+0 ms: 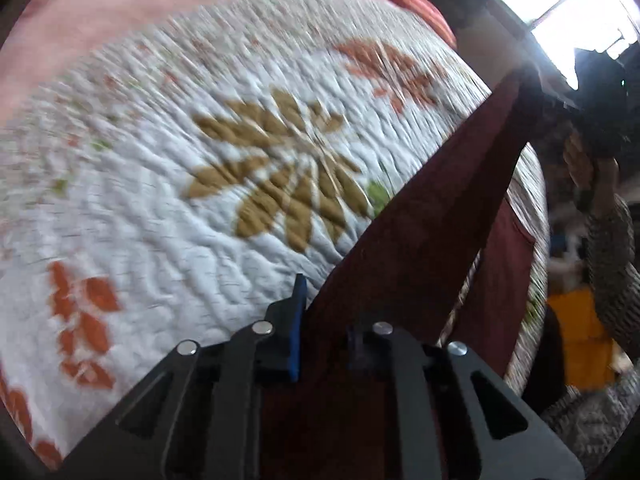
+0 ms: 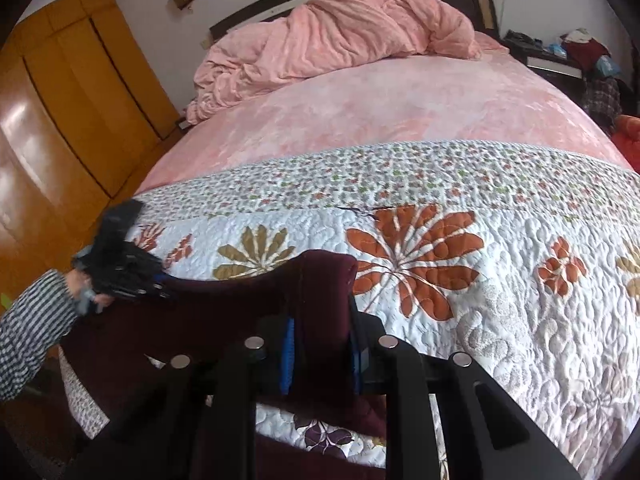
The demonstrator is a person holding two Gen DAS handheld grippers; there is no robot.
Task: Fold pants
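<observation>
The left gripper (image 1: pixel 326 332) is clamped on one end of the maroon pants (image 1: pixel 432 216), and the right gripper (image 2: pixel 322 346) is pinched on the other end. The pants are stretched between them above the floral quilt (image 2: pixel 500 280) (left view blurred).

In the left wrist view, the white quilted bedspread with orange and olive flower prints (image 1: pixel 160 208) is smeared by motion blur, and its stitching cannot be read. The right-hand blue-padded finger of the left gripper (image 1: pixel 326 332) is buried in the dark maroon fabric pants (image 1: pixel 432 216). The far black right gripper (image 1: pixel 600 104) is washed out by window glare. In the right wrist view, the lower part of the pants (image 2: pixel 224 304) is cut off behind the gripper frame, and the distant left gripper (image 2: pixel 120 264) is blurred, so its jaws cannot be judged there.
</observation>
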